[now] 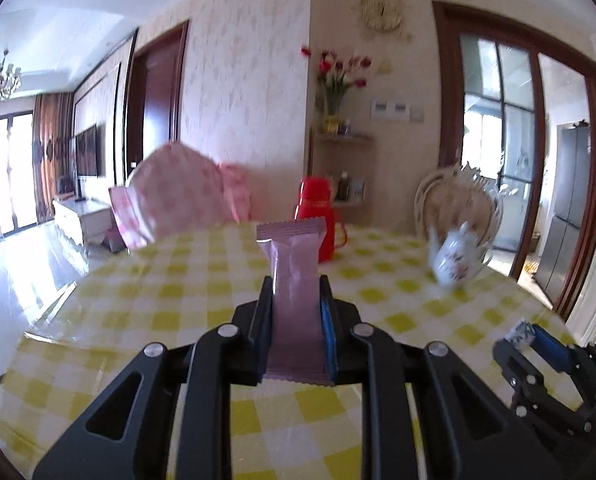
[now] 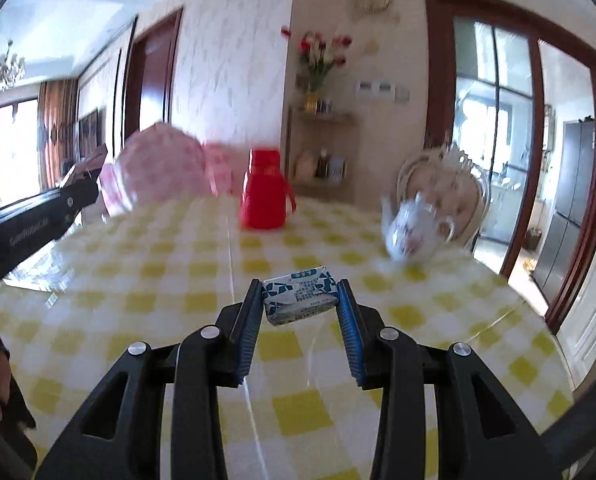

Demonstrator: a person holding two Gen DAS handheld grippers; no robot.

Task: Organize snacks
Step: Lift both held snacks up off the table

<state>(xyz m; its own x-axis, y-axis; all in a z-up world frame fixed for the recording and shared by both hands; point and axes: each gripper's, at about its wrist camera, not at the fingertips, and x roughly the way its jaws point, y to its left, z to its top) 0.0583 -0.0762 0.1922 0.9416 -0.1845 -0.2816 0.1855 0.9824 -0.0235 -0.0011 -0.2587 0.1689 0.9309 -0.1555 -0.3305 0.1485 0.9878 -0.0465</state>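
My left gripper (image 1: 296,284) is shut on a long purple snack packet (image 1: 294,280) and holds it upright above the yellow checked table (image 1: 178,292). My right gripper (image 2: 301,286) is shut on a small blue and white snack block (image 2: 300,295) and holds it above the table. In the left wrist view the right gripper (image 1: 526,334) shows at the lower right with the blue and white snack (image 1: 520,332) at its tip. The left gripper's body (image 2: 38,220) reaches in from the left in the right wrist view.
A red thermos jug (image 2: 265,192) stands at the table's far middle. A floral white teapot (image 2: 414,232) stands far right, with a white chair (image 2: 446,188) behind it. A pink patterned cover (image 2: 158,168) stands at the far left edge. A clear wrapper (image 2: 38,272) lies left.
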